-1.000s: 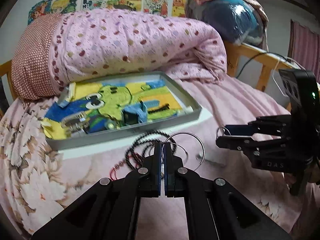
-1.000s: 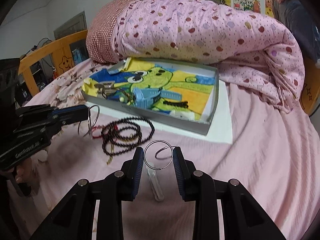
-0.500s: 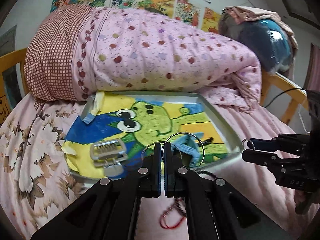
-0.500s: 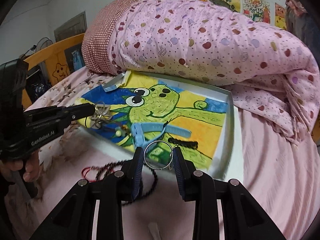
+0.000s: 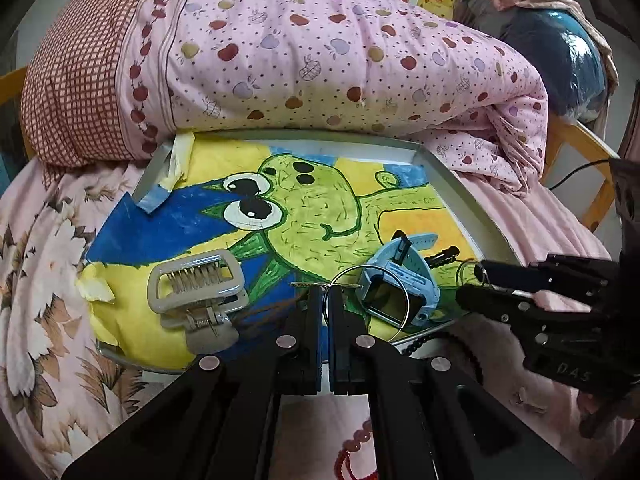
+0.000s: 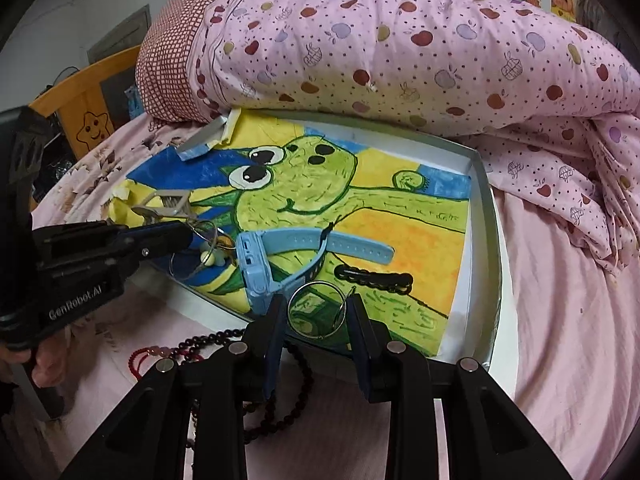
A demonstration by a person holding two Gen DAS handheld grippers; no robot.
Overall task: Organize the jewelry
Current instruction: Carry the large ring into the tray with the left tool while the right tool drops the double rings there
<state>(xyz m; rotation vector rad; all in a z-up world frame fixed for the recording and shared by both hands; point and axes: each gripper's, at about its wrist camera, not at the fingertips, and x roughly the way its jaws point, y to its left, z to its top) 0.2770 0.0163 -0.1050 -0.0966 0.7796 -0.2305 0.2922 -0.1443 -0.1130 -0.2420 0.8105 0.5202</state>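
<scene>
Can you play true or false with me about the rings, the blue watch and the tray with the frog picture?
1. Each gripper holds a wire ring. True: the left gripper pinches one hoop ring, the right gripper grips another ring.
2. The blue watch lies on the bedsheet. False: it lies in the tray.
3. The hair claw clip is in the tray. True.
4. The dark bead necklace is in the tray. False: it lies outside, in front of it.

Both wrist views look forward, close over the shared tray.
</scene>
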